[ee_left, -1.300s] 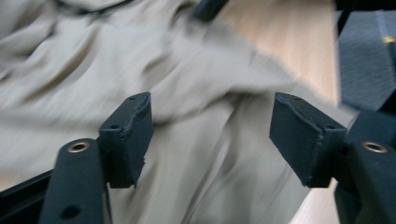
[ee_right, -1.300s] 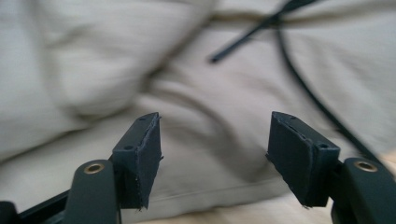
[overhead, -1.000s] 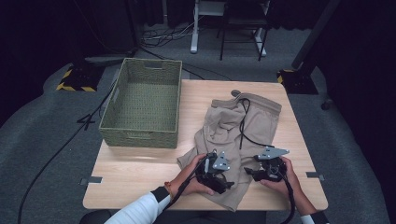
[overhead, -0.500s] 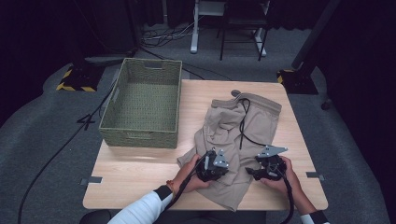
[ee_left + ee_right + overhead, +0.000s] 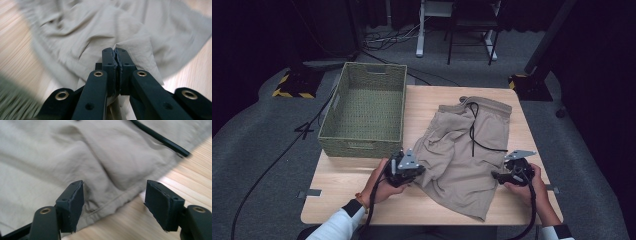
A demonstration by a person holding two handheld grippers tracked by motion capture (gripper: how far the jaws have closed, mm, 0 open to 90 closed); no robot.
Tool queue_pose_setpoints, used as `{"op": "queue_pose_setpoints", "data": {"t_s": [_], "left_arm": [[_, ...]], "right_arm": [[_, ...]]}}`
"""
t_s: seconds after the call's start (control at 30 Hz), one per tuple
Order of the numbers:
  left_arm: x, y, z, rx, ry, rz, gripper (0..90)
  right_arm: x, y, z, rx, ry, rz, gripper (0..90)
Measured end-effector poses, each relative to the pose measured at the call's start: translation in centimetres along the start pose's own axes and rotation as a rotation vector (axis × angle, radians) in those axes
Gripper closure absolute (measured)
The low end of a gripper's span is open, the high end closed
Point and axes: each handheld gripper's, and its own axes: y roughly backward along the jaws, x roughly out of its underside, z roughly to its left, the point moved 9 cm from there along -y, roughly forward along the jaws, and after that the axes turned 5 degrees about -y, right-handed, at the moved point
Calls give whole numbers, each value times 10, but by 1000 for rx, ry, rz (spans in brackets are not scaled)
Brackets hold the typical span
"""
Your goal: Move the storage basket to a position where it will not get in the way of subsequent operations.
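The left hand-held gripper [image 5: 115,58] has just clamped shut on the left edge of the beige shorts [image 5: 467,150], which are spread on the tabletop [image 5: 422,210]. The right hand-held gripper [image 5: 113,202] hangs open over the shorts' right hem, so spreading or folding can probably begin.

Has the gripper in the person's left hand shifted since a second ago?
Yes. The left gripper has slid left, toward the green basket, jaws now shut on the beige shorts, dragging their edge along.
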Motion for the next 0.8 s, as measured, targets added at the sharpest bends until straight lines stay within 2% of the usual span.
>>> {"op": "queue_pose_setpoints", "data": {"t_s": [0.13,0.23,0.3,0.4,0.47,0.53,0.6,0.63,0.67,0.7,0.73,0.77,0.8], "left_arm": [[24,16,11,-32,40,25,866],[42,25,17,-46,73,42,864],[50,28,18,-41,88,44,863],[60,31,13,-23,97,48,860],[61,30,3,34,95,21,848],[60,26,-11,79,73,34,831],[57,19,-31,125,25,47,815],[56,17,-36,134,12,55,807],[55,14,-43,148,-5,64,794],[53,12,-48,152,-18,65,771],[50,10,-51,150,-23,65,729],[47,9,-50,134,-22,68,645],[44,9,-48,118,-5,63,550]], "right_arm": [[4,5,-24,54,1,18,315],[10,11,-45,143,-1,21,330],[14,15,-55,164,-38,31,335],[17,20,-63,224,-45,34,348],[12,23,-53,211,-29,-3,365],[1,26,-29,129,12,-59,369],[-9,27,1,36,67,-97,363],[-14,26,20,-12,99,-115,363],[-16,25,31,-40,119,-127,363],[-18,22,45,-89,133,-129,361],[-18,18,55,-108,157,-117,358],[-18,14,63,-105,189,-104,358],[-18,10,69,-116,205,-96,361]]}}
